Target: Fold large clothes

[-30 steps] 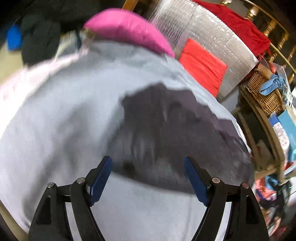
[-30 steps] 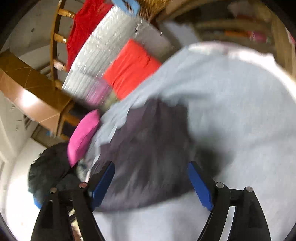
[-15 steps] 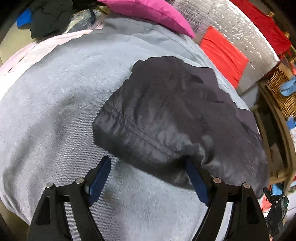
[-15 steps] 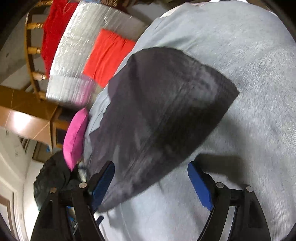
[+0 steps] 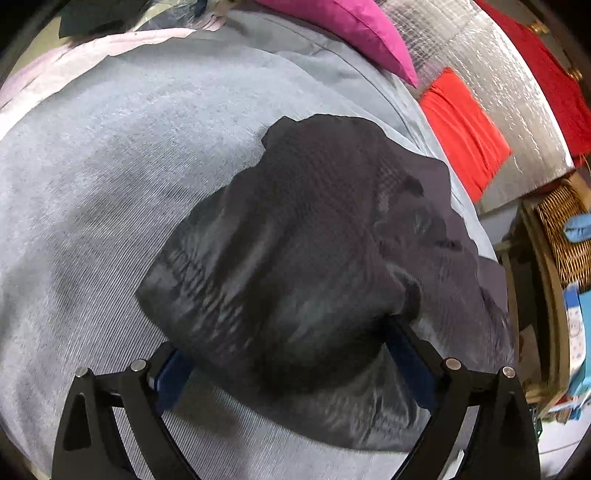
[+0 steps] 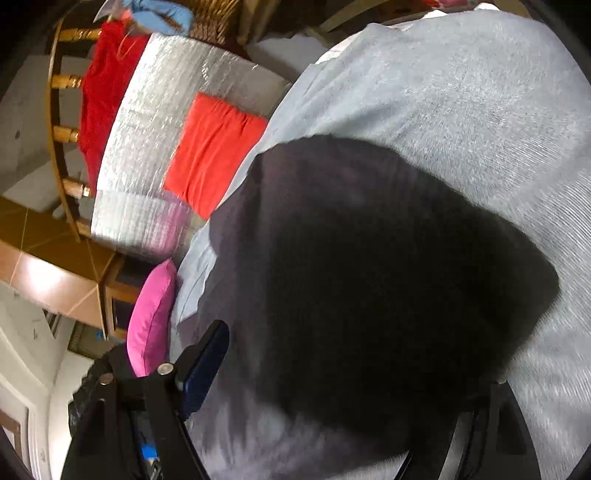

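Garment: a dark jacket [image 5: 303, 251] lies crumpled on the grey bedcover [image 5: 110, 177], its bulk toward 3 o'clock
Feel: looks thin, slick, floppy and light; likely to slide
Left gripper [image 5: 291, 358]: jaws opening, cloth bunched between them, not clamped
Right gripper [image 6: 343, 373]: open over the jacket [image 6: 369, 266]
Hold: best at the hem corners near 6 o'clock, not the loose middle

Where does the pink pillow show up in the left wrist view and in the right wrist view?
Left wrist view: the pink pillow lies at the top edge, right of centre, beyond the grey bed cover.
Right wrist view: it sits low on the left, beside the cover's edge.
Shared landmark: the folded orange-red cloth on the silver mat, and the dark garment.
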Action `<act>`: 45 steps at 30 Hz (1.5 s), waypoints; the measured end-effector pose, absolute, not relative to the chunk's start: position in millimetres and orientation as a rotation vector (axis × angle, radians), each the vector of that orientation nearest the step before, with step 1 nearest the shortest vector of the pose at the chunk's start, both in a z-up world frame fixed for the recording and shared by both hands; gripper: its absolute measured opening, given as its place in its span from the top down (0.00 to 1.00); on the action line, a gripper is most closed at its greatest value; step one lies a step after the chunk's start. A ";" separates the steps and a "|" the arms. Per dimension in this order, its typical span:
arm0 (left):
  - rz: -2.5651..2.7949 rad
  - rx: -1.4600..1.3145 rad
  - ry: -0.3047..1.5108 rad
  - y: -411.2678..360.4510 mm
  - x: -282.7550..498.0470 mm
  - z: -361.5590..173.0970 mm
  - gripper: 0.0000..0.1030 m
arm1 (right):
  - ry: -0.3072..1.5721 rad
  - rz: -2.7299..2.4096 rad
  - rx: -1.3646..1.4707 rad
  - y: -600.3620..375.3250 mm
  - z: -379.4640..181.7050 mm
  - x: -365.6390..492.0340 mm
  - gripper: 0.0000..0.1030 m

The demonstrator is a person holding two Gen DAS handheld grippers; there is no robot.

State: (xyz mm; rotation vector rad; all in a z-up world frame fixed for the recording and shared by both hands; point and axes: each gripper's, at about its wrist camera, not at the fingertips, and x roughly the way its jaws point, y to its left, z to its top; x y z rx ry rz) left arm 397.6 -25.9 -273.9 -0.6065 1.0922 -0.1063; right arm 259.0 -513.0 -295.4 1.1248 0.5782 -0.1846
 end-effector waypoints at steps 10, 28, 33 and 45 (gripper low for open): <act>-0.133 -0.656 0.950 -31.7 412.2 -276.1 0.40 | 0.607 -0.184 0.969 -512.4 -290.9 266.1 0.50; -0.196 -0.530 0.928 -8.1 277.7 -255.5 0.60 | 0.604 -0.157 0.879 -491.5 -265.6 147.9 0.64; -0.192 -0.475 0.925 -10.5 255.4 -263.4 0.58 | 0.617 -0.157 0.885 -491.4 -278.6 122.9 0.64; -0.206 -0.598 1.059 14.5 262.8 -274.3 0.22 | 0.781 -0.051 1.062 -521.6 -292.9 112.4 0.36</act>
